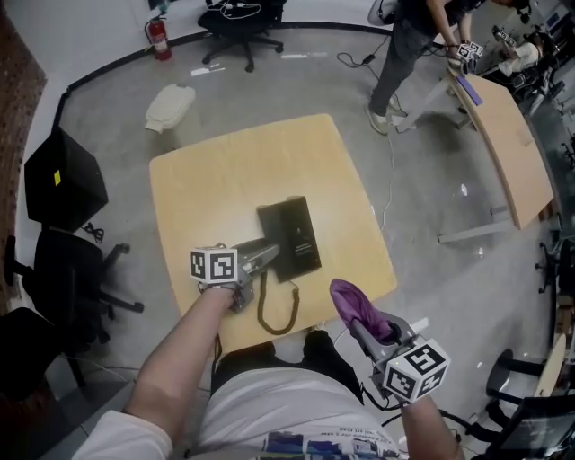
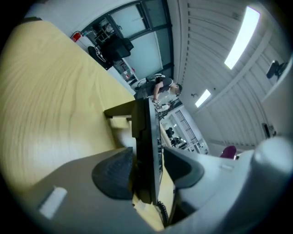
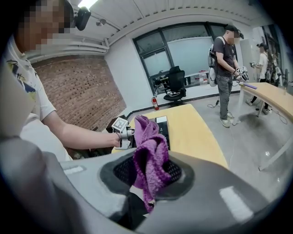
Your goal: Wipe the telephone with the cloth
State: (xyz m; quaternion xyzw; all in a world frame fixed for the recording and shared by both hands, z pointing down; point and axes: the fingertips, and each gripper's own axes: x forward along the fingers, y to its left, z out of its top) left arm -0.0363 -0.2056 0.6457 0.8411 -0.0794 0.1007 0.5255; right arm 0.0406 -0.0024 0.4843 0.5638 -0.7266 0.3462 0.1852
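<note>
A black telephone (image 1: 292, 235) lies flat near the middle of the wooden table (image 1: 225, 175), and its coiled cord (image 1: 278, 310) loops toward the front edge. My left gripper (image 1: 263, 258) is at the phone's near left side. In the left gripper view the phone's edge (image 2: 146, 146) stands between the jaws of that gripper (image 2: 149, 171). One pad lies close against it and a gap shows at the other. My right gripper (image 1: 364, 325) hovers off the table's front right corner, shut on a purple cloth (image 3: 151, 157) that bunches up above its jaws.
A person (image 1: 409, 45) stands by a second wooden table (image 1: 508, 148) at the far right. Black chairs (image 1: 63, 269) stand left of my table, and an office chair (image 1: 243, 22) is at the back. A beige bag (image 1: 169, 106) lies on the floor, with a fire extinguisher (image 1: 159, 38) behind it.
</note>
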